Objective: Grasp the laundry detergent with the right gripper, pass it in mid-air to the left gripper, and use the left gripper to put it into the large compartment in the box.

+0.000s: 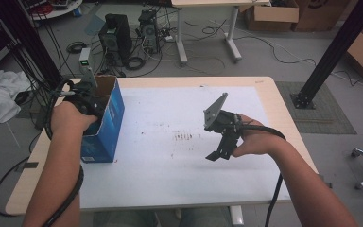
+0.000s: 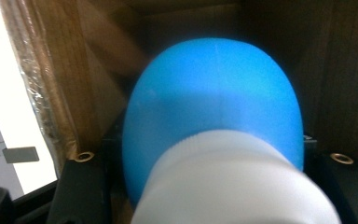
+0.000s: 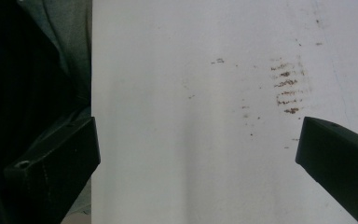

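A: What is shown in the high view?

B: A blue carton (image 1: 105, 124), open at the top, is seen standing at the left edge of the white table sheet (image 1: 170, 179). The left gripper (image 1: 86, 97) is lowered into the carton's mouth. The right gripper (image 1: 221, 152) is held over the middle right of the sheet, well apart from the carton, just beside a patch of brown marks (image 1: 184, 136).

A: And in the left gripper view?

B: A blue rounded object with a white neck (image 2: 214, 135) is seen between the two black jaws, inside the brown cardboard walls (image 2: 345, 79) of the carton. The object is pressed on both sides by the jaws, so it is taken as grasped.

A: And in the right gripper view?

B: The jaws are spread wide, with nothing between them. The bare white sheet (image 3: 177, 140) is seen below, and the brown marks (image 3: 286, 88) lie near one jaw.
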{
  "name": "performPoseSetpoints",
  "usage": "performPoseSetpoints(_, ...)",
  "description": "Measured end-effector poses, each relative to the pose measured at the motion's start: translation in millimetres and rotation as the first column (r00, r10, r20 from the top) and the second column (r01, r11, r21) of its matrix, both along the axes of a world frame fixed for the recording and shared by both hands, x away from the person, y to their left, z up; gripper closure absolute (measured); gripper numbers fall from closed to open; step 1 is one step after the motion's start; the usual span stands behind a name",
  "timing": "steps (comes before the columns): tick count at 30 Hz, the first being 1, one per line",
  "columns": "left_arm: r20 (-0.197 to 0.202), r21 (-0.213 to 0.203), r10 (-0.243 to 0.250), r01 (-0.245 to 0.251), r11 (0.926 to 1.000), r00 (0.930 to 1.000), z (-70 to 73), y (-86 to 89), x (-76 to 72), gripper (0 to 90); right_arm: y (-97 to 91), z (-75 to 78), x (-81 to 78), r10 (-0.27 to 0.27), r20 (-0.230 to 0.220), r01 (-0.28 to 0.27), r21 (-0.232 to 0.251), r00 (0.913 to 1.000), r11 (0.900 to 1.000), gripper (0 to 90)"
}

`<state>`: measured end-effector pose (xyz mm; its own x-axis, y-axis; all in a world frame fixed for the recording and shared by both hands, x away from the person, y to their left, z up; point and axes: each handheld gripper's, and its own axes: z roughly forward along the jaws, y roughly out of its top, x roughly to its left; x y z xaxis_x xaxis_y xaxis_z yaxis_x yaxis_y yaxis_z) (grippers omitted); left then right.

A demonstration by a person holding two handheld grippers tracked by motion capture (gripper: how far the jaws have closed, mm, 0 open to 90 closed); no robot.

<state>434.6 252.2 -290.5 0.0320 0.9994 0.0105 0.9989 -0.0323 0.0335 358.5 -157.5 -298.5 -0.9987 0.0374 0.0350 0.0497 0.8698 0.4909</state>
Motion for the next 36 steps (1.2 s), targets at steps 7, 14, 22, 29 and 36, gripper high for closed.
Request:
performPoseSetpoints(7, -0.020, 0.006, 0.003, -0.003, 1.0000, 0.9998, 0.1, -2.1, -0.4, 38.8, -0.6, -1.8, -1.4, 0.003, -0.004, -0.003, 0.000, 1.0000, 1.0000, 0.0)
performPoseSetpoints(14, -0.009, -0.002, -0.008, 0.008, 1.0000, 0.9999, 0.4, -2.5, -1.8, 38.3, -2.4, -0.2, -3.0, 0.000, -0.002, 0.000, 0.006, 1.0000, 1.0000, 0.0)
performPoseSetpoints(22, 0.005, 0.003, -0.015, 0.015, 0.9999, 0.9999, 5.1, -3.9, -5.3, 35.4, -3.2, 0.3, -3.8, 0.002, -0.001, -0.002, 0.012, 1.0000, 0.9999, 0.0)
performPoseSetpoints(29, 0.019, 0.030, -0.033, 0.033, 0.9990, 0.9993, 20.2, -6.9, -7.9, 31.8, -0.8, -2.4, -3.5, 0.009, -0.005, -0.009, 0.017, 0.9999, 0.9998, 0.0)
performPoseSetpoints(36, 0.025, 0.025, -0.040, 0.039, 0.9989, 0.9989, 24.0, -7.4, -9.4, 29.9, -0.9, -1.4, -4.7, 0.010, -0.003, -0.010, 0.019, 0.9999, 0.9998, 0.0)
